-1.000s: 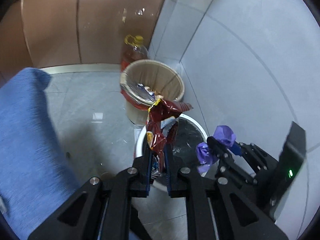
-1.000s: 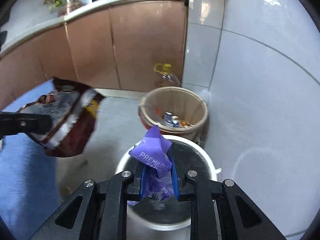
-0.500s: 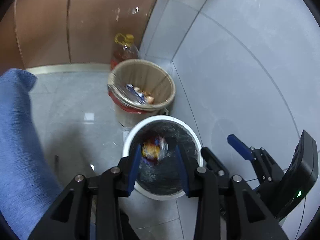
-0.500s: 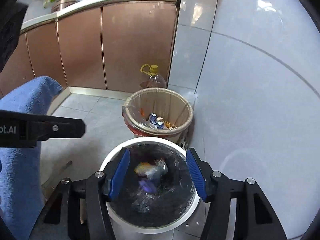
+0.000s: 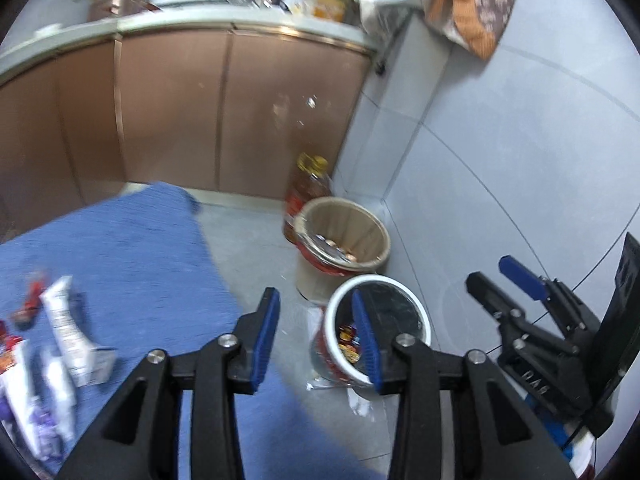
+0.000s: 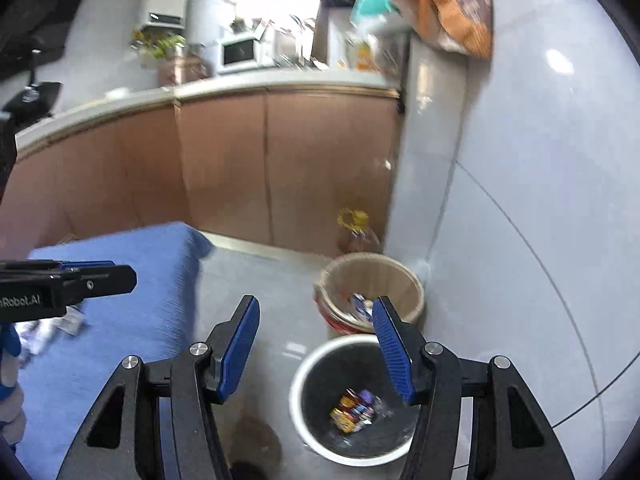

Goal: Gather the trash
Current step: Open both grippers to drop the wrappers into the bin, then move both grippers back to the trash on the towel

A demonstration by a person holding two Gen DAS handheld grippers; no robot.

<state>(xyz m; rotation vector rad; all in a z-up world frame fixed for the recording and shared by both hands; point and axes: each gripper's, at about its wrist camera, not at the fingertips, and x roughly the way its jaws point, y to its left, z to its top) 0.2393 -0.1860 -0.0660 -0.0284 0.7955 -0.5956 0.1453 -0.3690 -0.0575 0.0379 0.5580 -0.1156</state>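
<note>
Left gripper (image 5: 316, 336): jaws apart and opening, nothing between the blue pads. It points down over the near edge of the blue cloth (image 5: 120, 264) and the floor.

Right gripper (image 6: 316, 348): jaws apart at a middling spread, empty, angled down at the floor. In the left view it sits just to the right of the left gripper, its blue pad tips clear of everything.

White bin (image 6: 308, 412), black liner: on the floor below and just right of the right gripper's centre line; the right finger crosses its rim in that view. At the bottom lie crumpled wrappers (image 6: 354, 410), red, yellow and purple. In the left view the same bin (image 5: 420, 320) lies behind the left gripper's right pad, wrappers showing beside that pad.

Tan bin (image 6: 400, 280): just beyond the white one, touching or nearly touching it, against the wall. It holds some scraps, too blurred to name. An oil bottle (image 5: 308, 188) stands behind it at the cabinet foot.

Loose trash (image 5: 68, 328): white and purple packets on the cloth, well left of the left gripper.

Frames are motion-blurred.
</note>
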